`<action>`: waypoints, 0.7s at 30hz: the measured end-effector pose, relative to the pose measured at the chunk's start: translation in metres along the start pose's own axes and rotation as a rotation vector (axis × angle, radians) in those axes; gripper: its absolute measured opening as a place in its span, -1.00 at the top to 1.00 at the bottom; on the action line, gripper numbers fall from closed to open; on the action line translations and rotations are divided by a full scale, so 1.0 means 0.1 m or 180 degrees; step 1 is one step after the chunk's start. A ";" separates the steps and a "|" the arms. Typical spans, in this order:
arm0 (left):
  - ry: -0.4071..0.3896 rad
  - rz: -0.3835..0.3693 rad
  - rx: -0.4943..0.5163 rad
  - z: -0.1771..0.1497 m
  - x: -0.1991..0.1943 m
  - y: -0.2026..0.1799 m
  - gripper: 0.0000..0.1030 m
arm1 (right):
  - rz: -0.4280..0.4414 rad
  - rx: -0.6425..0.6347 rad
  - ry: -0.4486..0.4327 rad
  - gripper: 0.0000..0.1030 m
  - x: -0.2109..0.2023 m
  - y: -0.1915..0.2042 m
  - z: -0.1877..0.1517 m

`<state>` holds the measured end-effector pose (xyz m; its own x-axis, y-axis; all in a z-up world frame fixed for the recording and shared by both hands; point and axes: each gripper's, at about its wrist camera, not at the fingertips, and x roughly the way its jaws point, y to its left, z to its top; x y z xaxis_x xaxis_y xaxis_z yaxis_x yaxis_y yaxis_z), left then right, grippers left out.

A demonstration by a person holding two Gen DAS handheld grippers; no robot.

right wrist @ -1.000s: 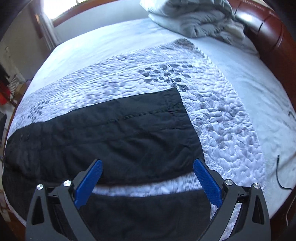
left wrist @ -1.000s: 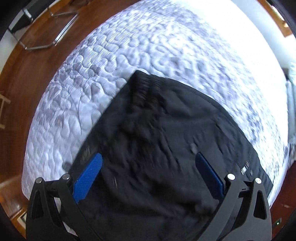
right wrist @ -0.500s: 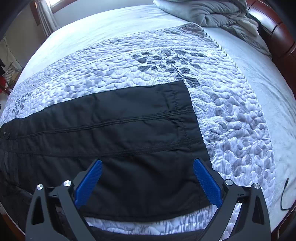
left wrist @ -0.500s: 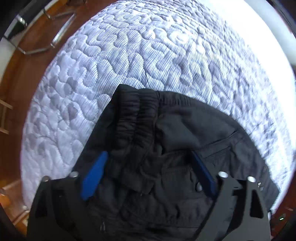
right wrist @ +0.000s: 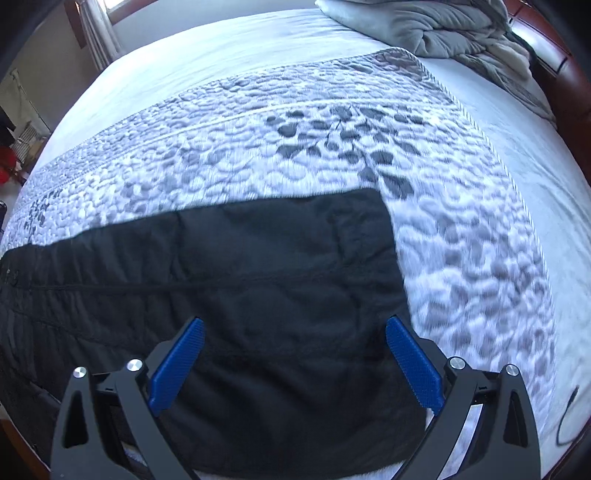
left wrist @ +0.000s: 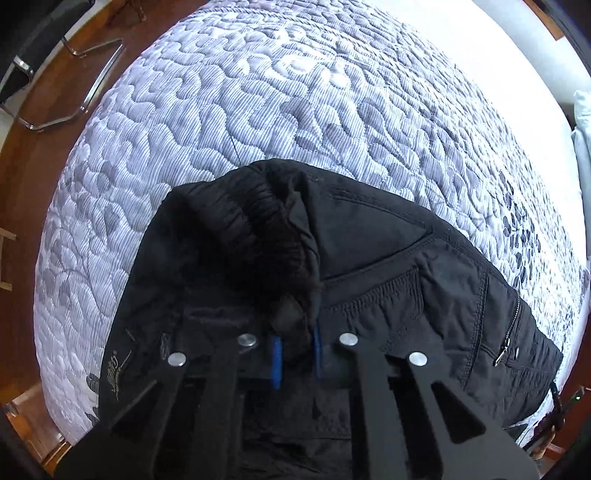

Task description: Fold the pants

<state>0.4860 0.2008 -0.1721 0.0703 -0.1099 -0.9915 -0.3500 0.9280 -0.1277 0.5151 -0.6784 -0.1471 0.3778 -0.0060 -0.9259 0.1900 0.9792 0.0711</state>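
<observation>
Black pants [left wrist: 388, 266] lie on a quilted grey-white bedspread [left wrist: 258, 110]. In the left wrist view my left gripper [left wrist: 295, 354] is shut on a bunched fold of the pants at the elastic waistband [left wrist: 251, 229], which is lifted and crumpled. In the right wrist view the leg end of the pants [right wrist: 280, 280] lies flat, its hem edge [right wrist: 391, 243] to the right. My right gripper [right wrist: 295, 354] is open, low over the lower leg, with blue pads [right wrist: 177, 365] on either side of the cloth.
A crumpled grey duvet [right wrist: 436, 26] lies at the head of the bed by a dark wood headboard [right wrist: 561, 74]. A chrome chair frame [left wrist: 74, 74] stands on the wood floor beside the bed. A dark cable [right wrist: 569, 413] lies at the right edge.
My left gripper has closed on the waistband, which was between open jaws before. My right gripper has moved down toward the leg end and stays open.
</observation>
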 end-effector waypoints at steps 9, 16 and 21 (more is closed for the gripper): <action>-0.0010 -0.0015 -0.0022 0.04 0.15 -0.06 0.80 | -0.0055 0.0104 0.0147 -0.77 0.32 -0.27 0.47; -0.0005 0.0058 0.0019 0.19 0.27 0.05 0.79 | -0.0033 0.0030 0.0322 -0.45 0.53 -0.27 0.65; -0.0056 0.0195 0.0079 0.20 0.29 -0.09 0.79 | -0.0187 -0.0161 0.0397 0.25 0.52 -0.12 0.69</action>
<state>0.5095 0.1960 -0.1993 0.0660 -0.0465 -0.9967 -0.3308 0.9414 -0.0659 0.5952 -0.7041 -0.1705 0.2512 -0.0416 -0.9670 0.1614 0.9869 -0.0005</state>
